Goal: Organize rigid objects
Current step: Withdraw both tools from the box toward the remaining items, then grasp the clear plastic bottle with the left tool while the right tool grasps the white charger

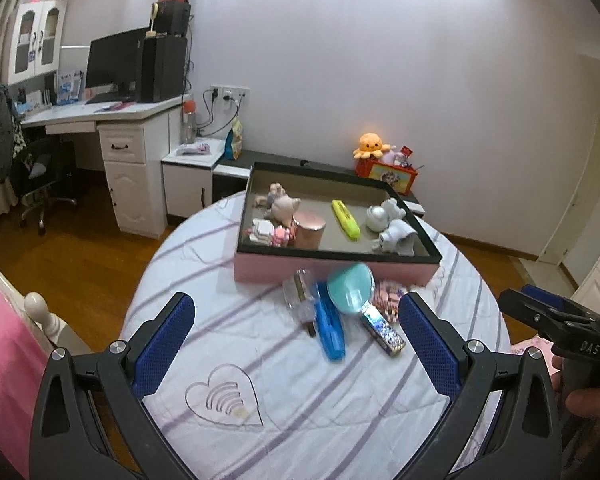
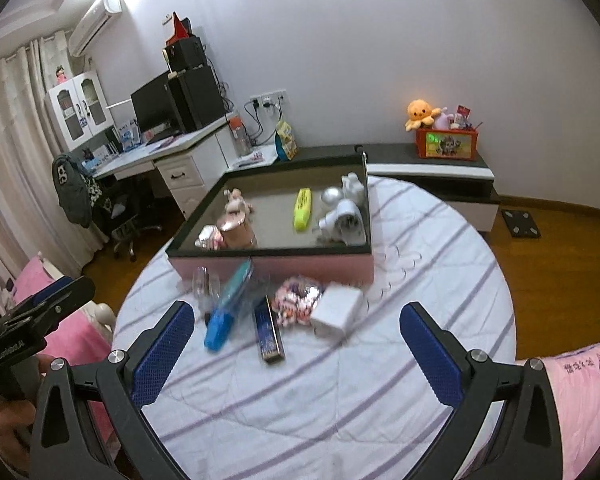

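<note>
A pink box with a black rim (image 1: pixel 260 271) (image 2: pixel 324 265) sits on a striped bedcover. It holds a small figurine (image 1: pixel 281 202), a pink jar (image 1: pixel 309 229), a yellow highlighter (image 1: pixel 345 219) (image 2: pixel 303 208) and white toys (image 1: pixel 392 228) (image 2: pixel 342 216). Loose in front of it lie a clear bottle (image 1: pixel 298 294), a blue stapler-like piece (image 1: pixel 330 332) (image 2: pixel 220 326), a teal round item (image 1: pixel 350 286), a glittery bar (image 1: pixel 384 330) (image 2: pixel 269 336), a pink patterned scrunchie (image 2: pixel 296 300) and a white cube (image 2: pixel 338 308). My left gripper (image 1: pixel 296 334) and right gripper (image 2: pixel 296 334) both hover open just short of this pile, holding nothing.
The bedcover (image 1: pixel 260 360) is round-edged, with wooden floor beyond. A low dark bench (image 2: pixel 428 160) with a red toy box (image 2: pixel 446 142) stands behind the pink box. A white desk with a monitor (image 1: pixel 116 64) is at the back left. Pink bedding (image 1: pixel 4 352) lies at the left.
</note>
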`<state>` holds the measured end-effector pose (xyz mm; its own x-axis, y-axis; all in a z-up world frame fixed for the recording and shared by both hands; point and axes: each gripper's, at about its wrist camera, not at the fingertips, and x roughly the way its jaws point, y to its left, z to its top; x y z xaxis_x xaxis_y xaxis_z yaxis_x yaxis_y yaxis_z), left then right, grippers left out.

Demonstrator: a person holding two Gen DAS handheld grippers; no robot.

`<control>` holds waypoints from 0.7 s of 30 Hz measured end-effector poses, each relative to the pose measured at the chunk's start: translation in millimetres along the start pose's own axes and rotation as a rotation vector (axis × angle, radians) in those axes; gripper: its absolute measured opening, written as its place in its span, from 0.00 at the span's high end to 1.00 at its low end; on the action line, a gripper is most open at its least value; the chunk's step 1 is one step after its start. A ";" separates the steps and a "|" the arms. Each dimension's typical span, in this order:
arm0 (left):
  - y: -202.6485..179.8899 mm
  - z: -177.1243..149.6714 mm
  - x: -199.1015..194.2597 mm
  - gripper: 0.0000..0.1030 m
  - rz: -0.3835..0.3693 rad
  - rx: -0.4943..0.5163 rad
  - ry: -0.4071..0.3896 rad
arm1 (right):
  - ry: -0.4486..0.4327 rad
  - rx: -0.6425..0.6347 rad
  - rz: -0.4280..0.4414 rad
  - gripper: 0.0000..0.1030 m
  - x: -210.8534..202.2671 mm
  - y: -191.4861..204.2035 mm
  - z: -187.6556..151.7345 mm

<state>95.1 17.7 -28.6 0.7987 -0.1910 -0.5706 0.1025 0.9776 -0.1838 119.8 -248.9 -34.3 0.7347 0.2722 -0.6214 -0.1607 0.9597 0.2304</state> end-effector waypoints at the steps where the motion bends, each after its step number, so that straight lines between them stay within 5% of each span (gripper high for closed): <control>1: -0.6 -1.9 0.2 0.00 0.000 0.003 0.004 | 0.003 0.001 0.001 0.00 0.6 -0.2 -1.4; 21: 2.5 -12.1 45.4 0.00 0.023 0.002 0.088 | 0.070 0.002 0.002 0.00 31.9 -0.1 -8.5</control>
<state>124.5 10.3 -64.6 0.7455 -0.1757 -0.6430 0.0865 0.9820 -0.1680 137.7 -239.8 -60.5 0.6863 0.2783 -0.6719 -0.1606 0.9591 0.2332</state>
